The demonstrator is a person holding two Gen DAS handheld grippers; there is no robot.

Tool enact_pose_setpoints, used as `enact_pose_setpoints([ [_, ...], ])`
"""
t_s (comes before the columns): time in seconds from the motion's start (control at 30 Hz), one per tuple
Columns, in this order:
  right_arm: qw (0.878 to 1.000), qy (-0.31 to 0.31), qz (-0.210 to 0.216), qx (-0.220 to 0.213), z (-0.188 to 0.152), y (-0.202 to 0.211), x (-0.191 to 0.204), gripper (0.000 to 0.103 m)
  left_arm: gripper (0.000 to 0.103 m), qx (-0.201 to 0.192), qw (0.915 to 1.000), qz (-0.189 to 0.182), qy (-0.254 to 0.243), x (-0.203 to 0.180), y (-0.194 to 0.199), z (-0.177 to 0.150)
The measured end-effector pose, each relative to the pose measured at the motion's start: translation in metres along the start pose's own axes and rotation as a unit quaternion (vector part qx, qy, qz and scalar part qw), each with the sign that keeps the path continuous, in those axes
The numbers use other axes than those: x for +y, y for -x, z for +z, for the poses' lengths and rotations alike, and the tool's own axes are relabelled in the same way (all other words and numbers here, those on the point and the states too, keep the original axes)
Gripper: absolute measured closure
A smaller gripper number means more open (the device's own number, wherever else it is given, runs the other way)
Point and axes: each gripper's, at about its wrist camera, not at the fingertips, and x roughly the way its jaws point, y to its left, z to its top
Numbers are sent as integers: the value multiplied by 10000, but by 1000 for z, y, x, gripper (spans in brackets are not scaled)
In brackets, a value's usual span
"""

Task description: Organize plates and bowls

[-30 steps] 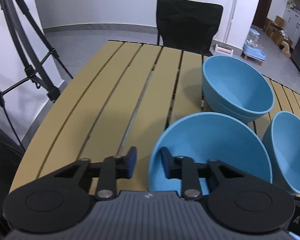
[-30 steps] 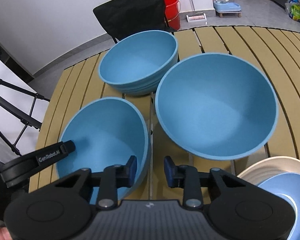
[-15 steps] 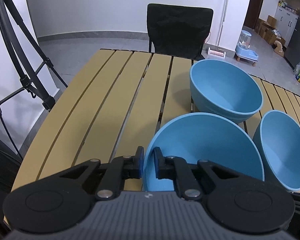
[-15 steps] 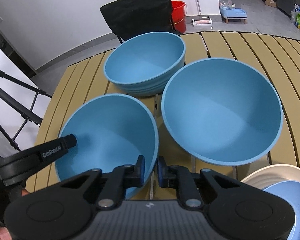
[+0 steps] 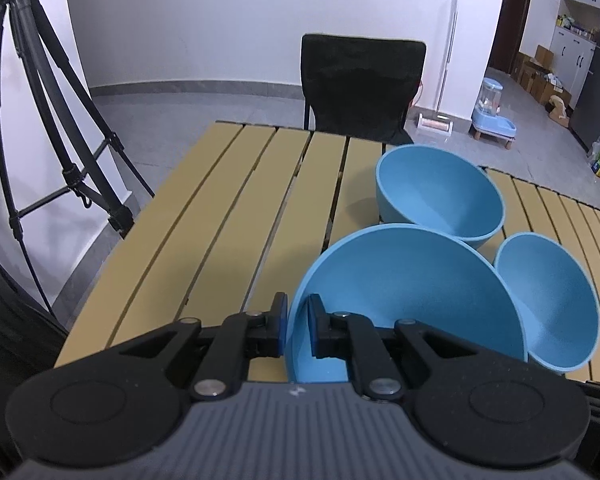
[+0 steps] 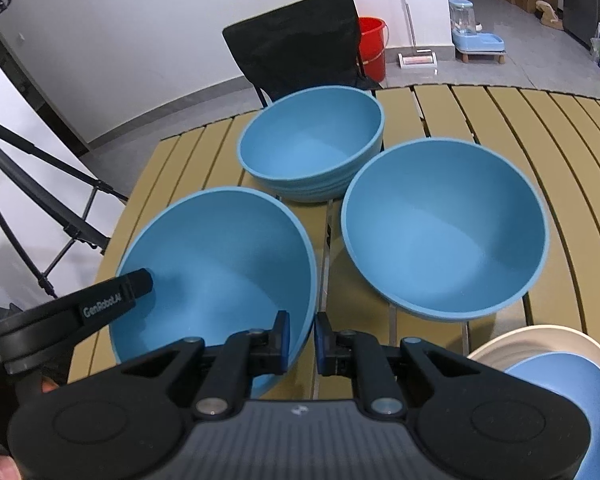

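On the slatted table (image 6: 500,120), near edge: both grippers are clamped on the same blue bowl (image 6: 220,264). The left gripper (image 5: 298,326) pinches its left rim, one pad outside the wall and one inside. The right gripper (image 6: 302,336) pinches the opposite rim the same way. Both sets of jaws are nearly together, with only the bowl wall between the pads. In the right wrist view the left gripper's finger (image 6: 112,296) shows reaching over the far rim.

The bowl looks tilted and appears to be coming off the slats, though I can't confirm the base is clear. So my read is a two-handed lift, just starting.

Other items:
- Stacked blue bowls (image 6: 312,144) at the far side by the black chair (image 6: 296,40); ridges on the outer wall suggest several are nested.
- A single blue bowl (image 6: 444,228) sits to the right, apart from the held one.
- A cream plate (image 6: 540,340) with a blue dish (image 6: 572,392) on it is at bottom right.

Likely next: carry the bowl over the stack, level it, centre it and lower it in. That needs both hands moving together at matched height. Risks are the rim slipping out of the thin pinch and clipping the single bowl en route.
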Motion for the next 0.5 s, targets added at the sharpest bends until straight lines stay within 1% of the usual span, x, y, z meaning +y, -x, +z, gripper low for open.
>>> enact_pose_setpoints([
  [0.3,9995,30,80,-304,-7,45,1,91,92,-302,9995,-56,21,-7,50,-4],
  [0.5,9988,-9,79,-489,-15,74,-7,92,92,-471,9988,-133,-32,-19,79,-12],
])
